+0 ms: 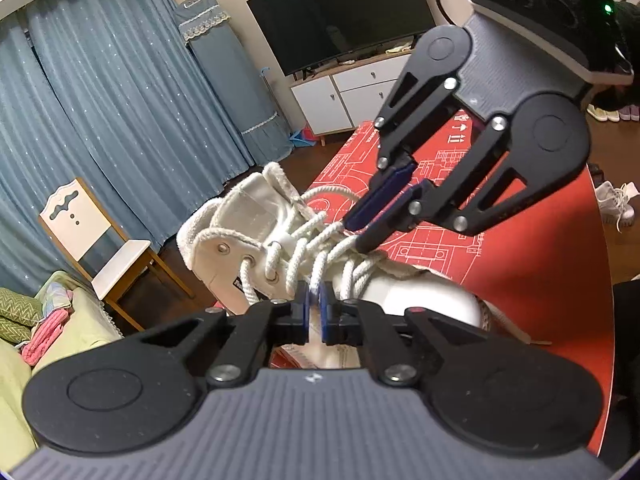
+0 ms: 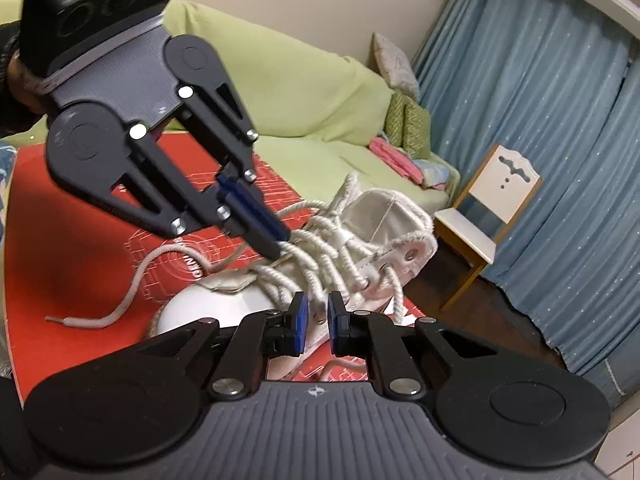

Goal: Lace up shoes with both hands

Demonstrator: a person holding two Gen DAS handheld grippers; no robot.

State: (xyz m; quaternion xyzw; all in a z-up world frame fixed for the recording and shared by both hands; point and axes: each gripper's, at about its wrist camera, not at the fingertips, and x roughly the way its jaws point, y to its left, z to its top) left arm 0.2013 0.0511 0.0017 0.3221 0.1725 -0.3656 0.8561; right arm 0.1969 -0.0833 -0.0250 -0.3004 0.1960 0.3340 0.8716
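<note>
White high-top shoe sits mid red table, mostly laced; one lace end trails loose. Left tongs pinch a lace strand, right tongs slightly open, gripping nothing. Top eyelets and tying left.

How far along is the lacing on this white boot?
Done: laces cross through most eyelets of the white high-top boot. In hand: the left hand-held gripper has a lace strand between its pads; the right hand-held gripper is open over the crossings. Left: one lace end lies loose on the red mat, untied.
</note>
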